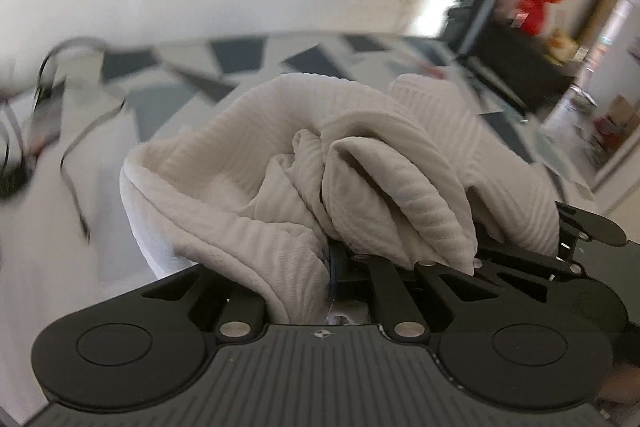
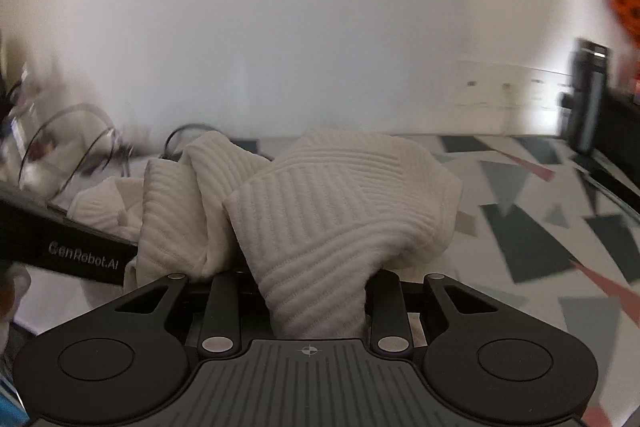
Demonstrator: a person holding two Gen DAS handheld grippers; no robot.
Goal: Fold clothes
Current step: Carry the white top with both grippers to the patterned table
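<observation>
Cloth, one white ribbed garment [image 1: 280, 163], bunched, clamped in both left gripper [image 1: 332, 267] and right gripper [image 2: 316, 291].

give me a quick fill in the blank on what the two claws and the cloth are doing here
1. The ribbed garment bunched in both claws is ____ in colour.
2. The left claw is shut on the ____.
3. The surface under the cloth bears a pattern of grey and pink ____.
4. The body of the other gripper, seen from the right wrist, bears the printed name ____.

Missing words: white; garment; triangles; GenRobot.AI
</observation>
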